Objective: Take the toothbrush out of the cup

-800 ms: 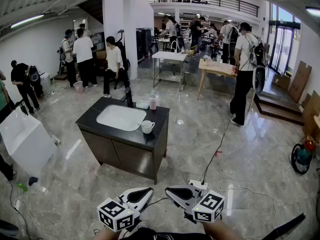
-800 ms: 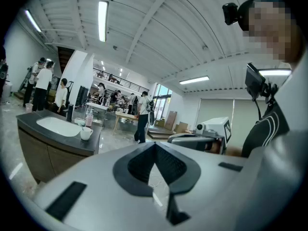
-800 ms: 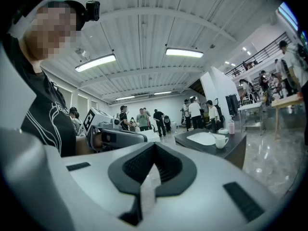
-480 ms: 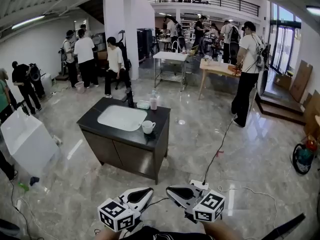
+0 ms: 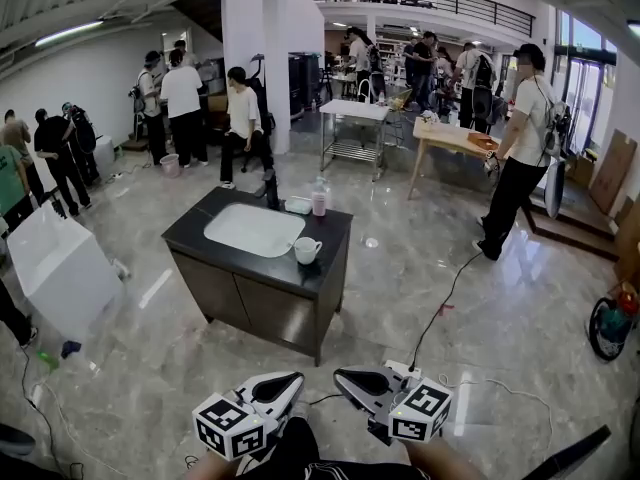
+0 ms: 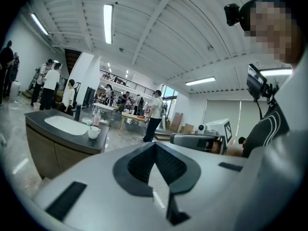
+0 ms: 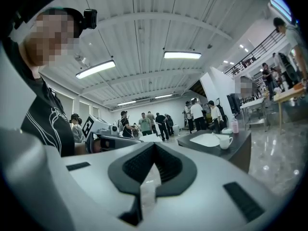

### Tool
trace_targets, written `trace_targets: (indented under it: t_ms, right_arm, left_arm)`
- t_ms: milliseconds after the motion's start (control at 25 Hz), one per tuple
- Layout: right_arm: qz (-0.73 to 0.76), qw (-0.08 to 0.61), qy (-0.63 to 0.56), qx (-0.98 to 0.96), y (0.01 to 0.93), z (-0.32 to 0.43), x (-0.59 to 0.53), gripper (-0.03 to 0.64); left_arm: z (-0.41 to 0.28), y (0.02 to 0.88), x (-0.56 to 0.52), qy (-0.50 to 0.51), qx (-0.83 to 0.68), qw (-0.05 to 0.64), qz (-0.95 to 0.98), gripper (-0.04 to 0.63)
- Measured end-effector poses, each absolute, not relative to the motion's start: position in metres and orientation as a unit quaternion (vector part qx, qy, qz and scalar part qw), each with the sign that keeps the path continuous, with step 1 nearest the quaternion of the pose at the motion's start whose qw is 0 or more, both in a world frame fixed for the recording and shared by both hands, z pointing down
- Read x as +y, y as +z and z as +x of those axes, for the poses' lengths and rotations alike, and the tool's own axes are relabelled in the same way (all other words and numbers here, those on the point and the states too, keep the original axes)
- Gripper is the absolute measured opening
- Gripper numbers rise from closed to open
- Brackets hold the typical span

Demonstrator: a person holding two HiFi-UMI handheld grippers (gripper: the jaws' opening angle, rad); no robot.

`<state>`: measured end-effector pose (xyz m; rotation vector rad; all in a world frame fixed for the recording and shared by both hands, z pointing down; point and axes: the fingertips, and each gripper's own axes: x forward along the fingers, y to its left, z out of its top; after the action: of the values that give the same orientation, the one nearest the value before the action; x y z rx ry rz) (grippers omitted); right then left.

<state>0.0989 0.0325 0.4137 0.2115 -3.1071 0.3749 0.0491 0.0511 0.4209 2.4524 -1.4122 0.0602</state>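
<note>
Head view puts us well back from the counter (image 5: 331, 270), with both tools held low near our body. The left gripper (image 5: 292, 380) and the right gripper (image 5: 345, 378) are each closed tip to tip, and each gripper view shows nothing between the jaws. A white cup (image 5: 306, 251) stands on the counter's near right part, just beside the sink (image 5: 255, 230). A pink cup (image 5: 320, 203) stands at the back edge, near the tap (image 5: 272, 190). The toothbrush is too small to make out from here, so we cannot tell which cup holds it.

We judge the step in hand to be the approach, with none of the task done yet. To do it well, we walk up square to the counter's near side and step clear of the cable (image 5: 441, 306) trailing across the floor. Once close, we first check which cup has the brush. We open the jaws before reaching in, not over the rim, so that we do not knock the cup. One gripper should probably steady the cup from the side. The other then takes the handle above the rim, pinching across its narrow faces, and lifts straight up until the head clears. A tilted pull risks tipping a light cup towards the sink.
</note>
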Motion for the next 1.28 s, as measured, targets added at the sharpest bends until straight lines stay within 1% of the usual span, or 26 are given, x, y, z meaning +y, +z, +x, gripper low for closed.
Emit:
trace_targets:
  t_ms: [680,1000,1280]
  right_arm:
    - [0.087,0.017,0.120,-0.989,0.432,0.091,-0.012,0.005]
    - [0.088,0.018,0.137,-0.986,0.438,0.059,-0.036,0.005]
    - [0.096,0.019,0.151,-0.984,0.442,0.016,-0.074,0.005]
  left_arm:
    - [0.041,0.435,0.003,0.016,-0.473,0.164,0.866,-0.002]
    - [0.010,0.441,-0.022,0.013,-0.470,0.177,0.865,-0.002]
    - [-0.032,0.449,-0.060,0.019,-0.458,0.195,0.867,-0.002]
